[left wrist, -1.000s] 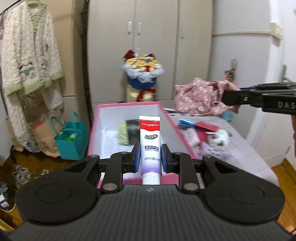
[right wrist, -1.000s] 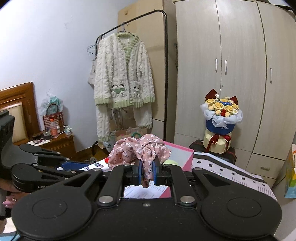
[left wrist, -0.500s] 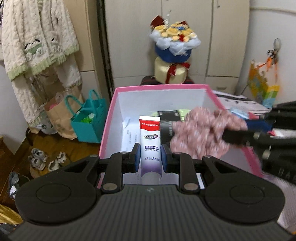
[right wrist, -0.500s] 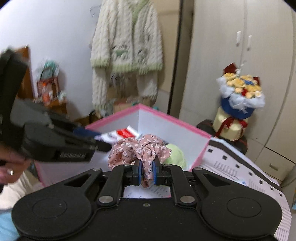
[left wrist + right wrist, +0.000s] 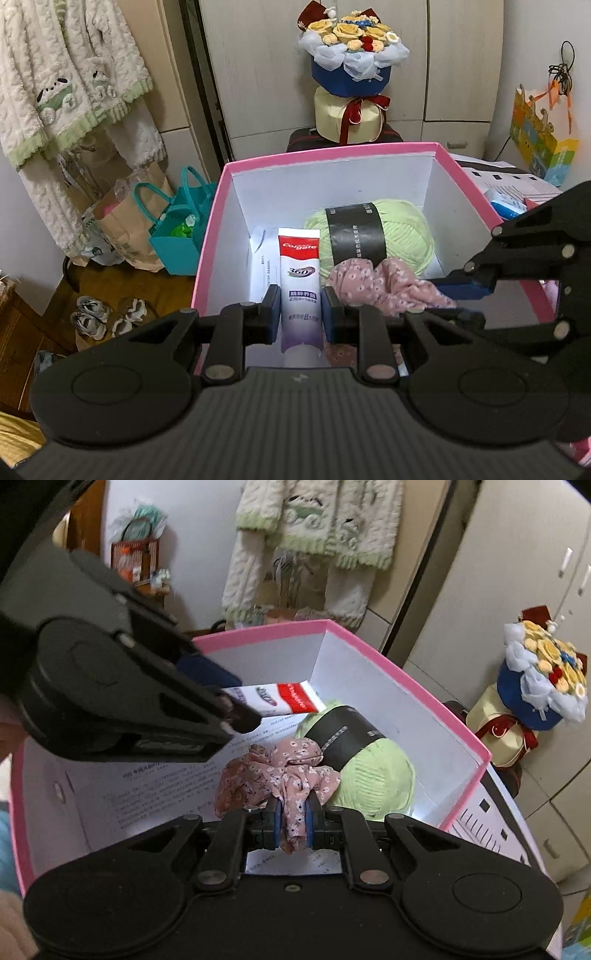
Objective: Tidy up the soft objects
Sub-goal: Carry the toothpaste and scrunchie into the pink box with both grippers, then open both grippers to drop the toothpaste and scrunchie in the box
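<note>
A pink box with white inner walls stands open below both grippers. My left gripper is shut on a white and red toothpaste tube, which hangs over the box's left part. My right gripper is shut on a pink floral scrunchie, held inside the box beside a ball of light green yarn with a black band. The left wrist view shows the scrunchie in front of the yarn. The right wrist view shows the toothpaste tube at the upper left.
A printed paper sheet lies on the box floor. A flower bouquet stands behind the box before a wardrobe. A teal bag and shoes are on the floor at left. A cream cardigan hangs nearby.
Both grippers have come down and forward over the pink box. The scrunchie has moved from above the bed to inside the box, next to the yarn. The toothpaste tube stays gripped.
</note>
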Tool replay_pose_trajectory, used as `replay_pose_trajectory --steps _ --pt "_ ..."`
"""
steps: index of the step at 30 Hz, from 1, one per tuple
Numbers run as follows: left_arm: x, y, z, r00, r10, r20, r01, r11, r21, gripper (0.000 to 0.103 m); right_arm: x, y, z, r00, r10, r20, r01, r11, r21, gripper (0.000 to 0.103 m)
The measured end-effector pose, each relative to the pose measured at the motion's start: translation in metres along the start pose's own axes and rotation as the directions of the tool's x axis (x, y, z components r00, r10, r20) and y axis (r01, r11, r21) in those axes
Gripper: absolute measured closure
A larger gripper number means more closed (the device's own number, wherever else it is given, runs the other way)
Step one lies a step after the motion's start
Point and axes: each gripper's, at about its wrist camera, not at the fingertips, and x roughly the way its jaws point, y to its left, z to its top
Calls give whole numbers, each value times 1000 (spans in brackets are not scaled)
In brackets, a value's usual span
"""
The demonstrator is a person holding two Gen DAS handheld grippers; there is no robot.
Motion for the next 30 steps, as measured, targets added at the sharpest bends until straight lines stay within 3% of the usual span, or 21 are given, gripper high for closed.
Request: replay_pose_trajectory --steps 5,7,10,12,21,23,30 --pt "11 8 4 998 -37 -54 34 998 -54 80 4 6 3 999 -31 -20 30 999 -36 81" --pt "14 9 4 996 -43 -76 38 997 -63 80 3 7 3 999 -49 -24 48 998 -40 71" --pt "10 10 4 997 -35 -62 31 997 -68 75 2 6 2 996 -81 -30 80 997 -13 62" --pt "2 12 3 998 -42 -40 39 996 -77 71 -6 0 0 998 -58 -7 58 998 38 61" --pt "-56 15 -4 992 -121 42 123 992 -40 59 -77 -26 -21 987 45 155 -93 941 325 52" --pt "-73 14 -6 988 -142 64 144 989 -28 54 -98 -26 -29 982 41 183 -105 930 353 50" --pt "-133 -4 -15 967 -216 133 210 976 57 50 -165 -18 -65 979 16 205 -97 916 390 42"
